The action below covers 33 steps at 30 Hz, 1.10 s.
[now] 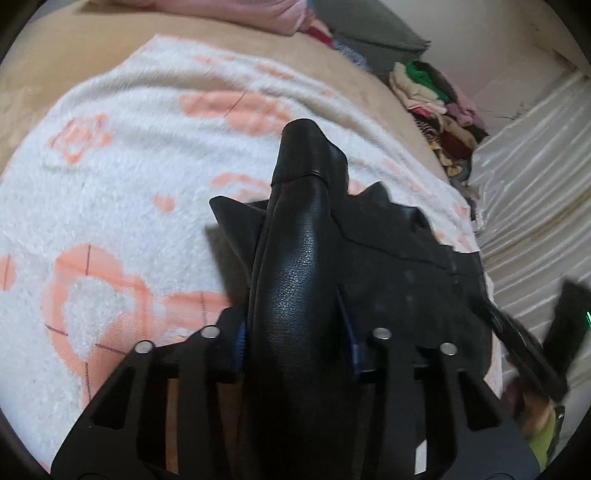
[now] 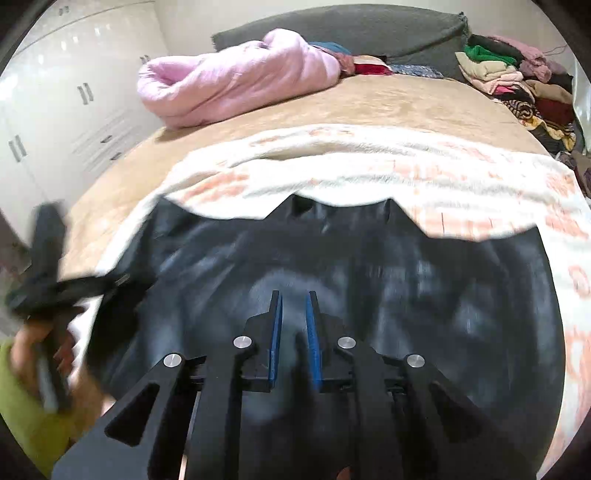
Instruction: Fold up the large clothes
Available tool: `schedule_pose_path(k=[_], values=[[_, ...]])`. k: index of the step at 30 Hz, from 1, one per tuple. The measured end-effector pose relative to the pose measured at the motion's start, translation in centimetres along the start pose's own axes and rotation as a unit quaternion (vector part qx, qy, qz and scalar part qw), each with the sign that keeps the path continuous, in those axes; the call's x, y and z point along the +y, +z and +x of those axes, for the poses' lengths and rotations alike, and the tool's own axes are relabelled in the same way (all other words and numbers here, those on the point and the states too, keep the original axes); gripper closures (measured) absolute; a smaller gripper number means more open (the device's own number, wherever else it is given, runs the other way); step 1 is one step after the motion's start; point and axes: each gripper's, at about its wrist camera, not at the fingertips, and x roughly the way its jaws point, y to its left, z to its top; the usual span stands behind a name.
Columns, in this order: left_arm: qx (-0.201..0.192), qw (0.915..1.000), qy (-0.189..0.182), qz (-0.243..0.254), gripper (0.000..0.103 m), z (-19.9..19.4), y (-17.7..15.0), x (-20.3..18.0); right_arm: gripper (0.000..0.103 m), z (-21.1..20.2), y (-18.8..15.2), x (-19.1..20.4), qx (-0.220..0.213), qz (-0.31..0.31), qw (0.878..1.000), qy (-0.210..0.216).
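A black leather jacket (image 2: 369, 280) lies spread on a white towel with orange flowers (image 1: 122, 177) on the bed. My left gripper (image 1: 295, 332) is shut on the jacket's sleeve (image 1: 299, 229) and holds it lifted, the cuff pointing away over the towel. The rest of the jacket (image 1: 413, 273) lies to its right. My right gripper (image 2: 293, 332) hovers over the middle of the jacket body, its blue pads a narrow gap apart with nothing between them. The left gripper shows blurred at the left edge of the right wrist view (image 2: 48, 280).
A pink quilt (image 2: 236, 77) is bunched at the bed's far side by a grey headboard (image 2: 351, 26). A pile of mixed clothes (image 2: 517, 77) sits at the far right. White cupboards (image 2: 55, 110) stand to the left. A cream striped sheet (image 1: 535, 192) lies right of the towel.
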Motion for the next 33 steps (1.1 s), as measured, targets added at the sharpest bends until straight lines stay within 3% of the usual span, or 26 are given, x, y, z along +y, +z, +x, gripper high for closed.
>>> schedule_pose_path(k=[5, 9, 11, 14, 18, 21, 24, 25, 26, 28, 31, 33], values=[[-0.011, 0.9993, -0.029, 0.021, 0.084, -2.0, 0.3, -1.5, 0.091, 7.0, 0.2, -0.7, 0.081, 0.006, 0.996, -0.031], [-0.011, 0.9991, -0.026, 0.033, 0.084, -2.0, 0.8, -2.7, 0.091, 7.4, -0.1, -1.0, 0.073, 0.002, 0.997, -0.033], [-0.011, 0.9991, -0.025, 0.032, 0.084, -2.1, 1.0, -2.9, 0.091, 6.1, -0.1, -1.4, 0.062, 0.010, 0.998, -0.020], [-0.013, 0.9989, -0.024, 0.037, 0.085, -2.5, 1.0, -3.2, 0.089, 0.1, -1.7, -0.5, 0.013, 0.005, 1.000, 0.017], [-0.013, 0.9988, -0.017, 0.044, 0.085, -2.5, 1.3, -3.9, 0.088, -3.7, -5.8, 1.1, 0.008, -0.015, 1.000, 0.022], [-0.012, 0.9987, -0.012, 0.048, 0.084, -2.4, 1.6, -4.3, 0.088, -2.4, -9.0, 0.9, 0.049, -0.014, 0.999, -0.008], [-0.001, 0.9987, 0.000, 0.051, 0.084, -2.1, 1.7, -4.5, 0.087, -2.4, -9.7, 1.1, 0.039, -0.014, 0.999, -0.007], [-0.001, 0.9982, 0.008, 0.059, 0.084, -2.0, 1.7, -4.8, 0.078, -3.3, -9.5, 1.6, 0.027, -0.020, 0.999, 0.005], [-0.001, 0.9982, 0.007, 0.059, 0.084, -2.1, 1.8, -4.8, 0.058, -4.7, -9.3, 2.5, 0.002, -0.032, 0.999, 0.030], [0.002, 0.9983, 0.006, 0.059, 0.084, -2.2, 1.9, -4.9, 0.033, -7.1, -9.4, 5.6, -0.048, -0.082, 0.994, 0.050], [0.004, 0.9978, 0.011, 0.066, 0.085, -2.2, 2.1, -5.3, 0.009, -8.2, -10.7, 10.5, -0.081, -0.167, 0.981, 0.055], [0.004, 0.9975, 0.011, 0.070, 0.085, -2.3, 2.1, -5.5, 0.008, -7.6, -12.4, 13.6, -0.093, -0.222, 0.970, 0.040]])
